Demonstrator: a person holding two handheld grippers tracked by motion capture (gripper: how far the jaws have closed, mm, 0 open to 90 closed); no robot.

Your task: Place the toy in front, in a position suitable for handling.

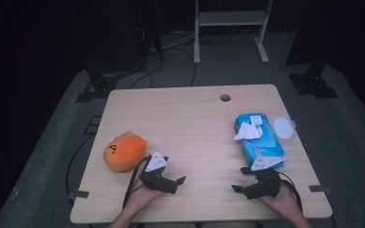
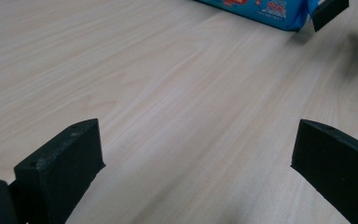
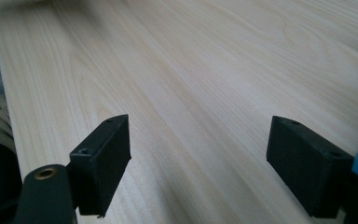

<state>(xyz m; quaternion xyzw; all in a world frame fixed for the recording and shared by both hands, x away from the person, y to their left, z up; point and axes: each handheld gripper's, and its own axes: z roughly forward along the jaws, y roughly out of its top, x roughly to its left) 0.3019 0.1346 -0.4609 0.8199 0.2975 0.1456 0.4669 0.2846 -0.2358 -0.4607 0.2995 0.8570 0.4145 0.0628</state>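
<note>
On the wooden table (image 1: pixel 195 118) an orange plush toy (image 1: pixel 123 151) lies at the left and a blue wet-wipes pack (image 1: pixel 259 140) at the right, a white tissue sticking out of its top. My left gripper (image 1: pixel 174 171) rests near the front edge just right of the plush, jaws pointing right. In its own view the left gripper (image 2: pixel 198 140) is open over bare wood, with the pack (image 2: pixel 261 9) far ahead. My right gripper (image 1: pixel 240 179) sits just in front of the pack, pointing left. The right gripper (image 3: pixel 200 135) is open too, nothing between its jaws.
A round white lid (image 1: pixel 283 127) lies beside the pack near the table's right edge. A cable hole (image 1: pixel 225 98) sits at the back. A white frame (image 1: pixel 230 28) and dark stands are on the floor beyond. The other gripper's jaw (image 2: pixel 328 11) appears by the pack.
</note>
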